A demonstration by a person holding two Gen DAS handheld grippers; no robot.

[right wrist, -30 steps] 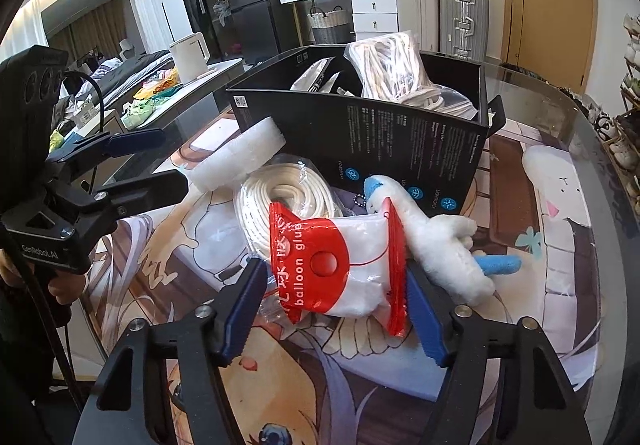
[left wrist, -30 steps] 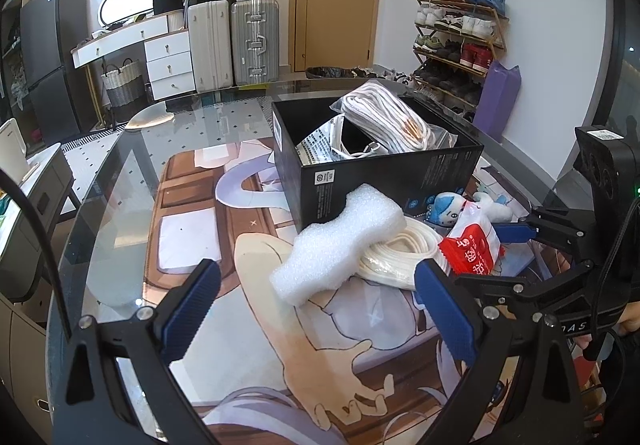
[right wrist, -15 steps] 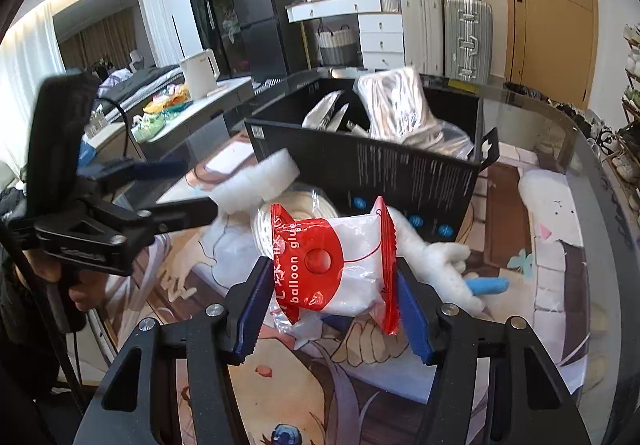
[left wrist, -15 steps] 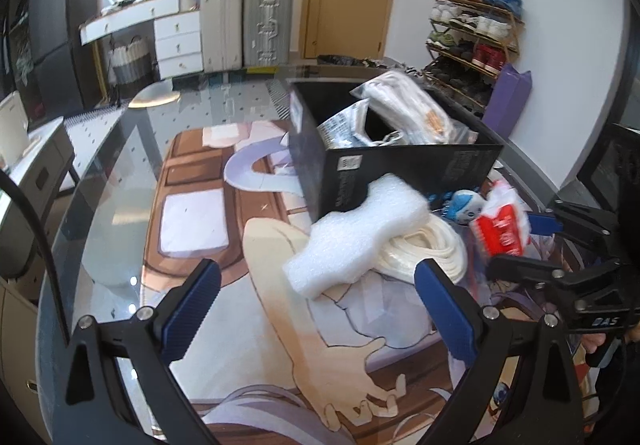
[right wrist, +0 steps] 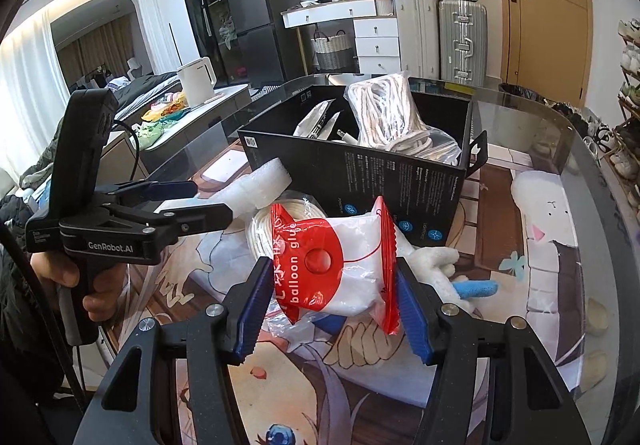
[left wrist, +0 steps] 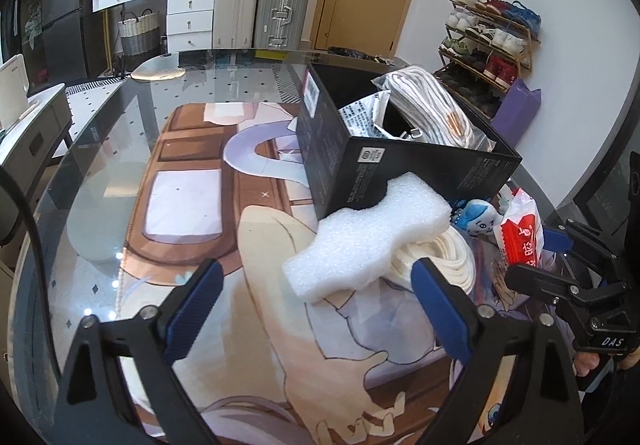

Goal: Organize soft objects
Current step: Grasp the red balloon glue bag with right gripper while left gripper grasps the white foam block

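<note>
The right gripper [right wrist: 332, 309] is clenched on the red-and-white balloon glue bag [right wrist: 336, 265], lifted in front of the black box [right wrist: 360, 177]. The left gripper [left wrist: 316, 309] has just been closing, yet its jaws stand spread with nothing pressed between them, short of the white foam piece [left wrist: 360, 241]. That foam lies on a coiled white hose [left wrist: 440, 261], leaning against the box's near corner on the bench [left wrist: 100, 173]. A bagged white cord bundle [right wrist: 388, 113] sits inside the box.

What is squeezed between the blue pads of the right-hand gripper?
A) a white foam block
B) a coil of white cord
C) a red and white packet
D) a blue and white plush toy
C: the right gripper has both pads against the red and white packet, while the foam block lies apart by the black box.
</note>
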